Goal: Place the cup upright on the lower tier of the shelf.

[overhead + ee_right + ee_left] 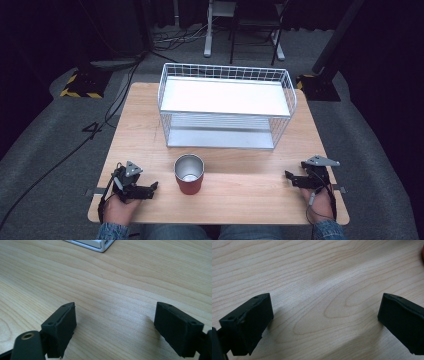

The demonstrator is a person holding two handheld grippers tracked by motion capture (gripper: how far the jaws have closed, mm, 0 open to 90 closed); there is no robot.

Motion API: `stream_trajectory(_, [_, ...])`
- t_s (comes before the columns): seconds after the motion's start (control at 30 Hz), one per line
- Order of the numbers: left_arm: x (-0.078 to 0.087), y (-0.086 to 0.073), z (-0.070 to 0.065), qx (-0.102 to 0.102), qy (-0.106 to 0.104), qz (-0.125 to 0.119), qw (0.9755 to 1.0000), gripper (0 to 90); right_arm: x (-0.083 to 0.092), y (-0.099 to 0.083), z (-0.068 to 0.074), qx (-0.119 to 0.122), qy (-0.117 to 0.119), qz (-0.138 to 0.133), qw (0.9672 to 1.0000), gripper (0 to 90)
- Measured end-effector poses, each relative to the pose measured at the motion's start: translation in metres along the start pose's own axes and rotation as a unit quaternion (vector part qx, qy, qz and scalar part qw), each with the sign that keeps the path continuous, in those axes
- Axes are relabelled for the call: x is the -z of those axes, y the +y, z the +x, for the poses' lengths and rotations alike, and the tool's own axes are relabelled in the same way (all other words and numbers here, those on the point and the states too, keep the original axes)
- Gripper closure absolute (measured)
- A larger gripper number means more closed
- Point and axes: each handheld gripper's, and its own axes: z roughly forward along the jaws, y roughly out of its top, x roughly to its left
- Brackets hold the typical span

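From the high view, a red cup (189, 174) with a shiny steel inside stands upright near the worktop (150, 120)'s front edge, between the left gripper (151, 188) and right gripper (290, 176), clear wood either side, a white wire rack (226, 105) behind. In the left gripper view, jaws released over bare wood, a red sliver at the right edge. In the right gripper view, jaws released, with the rack's corner (96, 245) ahead.

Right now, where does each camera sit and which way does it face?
High view: above the person's side, facing forward and down on the table, cup, wire rack; both hands show.
Left gripper view: on the left tool, facing bare tabletop; open jaws show.
Right gripper view: on the right tool, facing the rack's corner; open jaws show.
Shared: the wooden tabletop.
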Motion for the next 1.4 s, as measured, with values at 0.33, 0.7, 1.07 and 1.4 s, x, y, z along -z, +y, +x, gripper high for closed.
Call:
stream_trajectory(0.33, [0.002,0.0,0.001,0.009,0.004,-0.005,0.9999,0.0,0.0,0.0,0.0,0.0,-0.001,0.0,1.0,18.5])
stream_trajectory(0.7, [0.026,0.003,-0.001,0.014,-0.005,-0.107,0.9942,0.0,0.0,0.0,0.0,-0.003,-0.002,0.002,1.0,18.4])
stream_trajectory(1.07, [0.057,0.0,-0.015,0.008,-0.06,-0.186,0.9807,0.0,0.0,0.0,0.0,-0.005,-0.003,0.002,1.0,18.4])
stream_trajectory(1.4, [0.068,-0.003,-0.05,-0.024,-0.078,-0.198,0.9769,0.0,0.0,0.0,0.0,-0.005,-0.004,0.002,1.0,18.5])
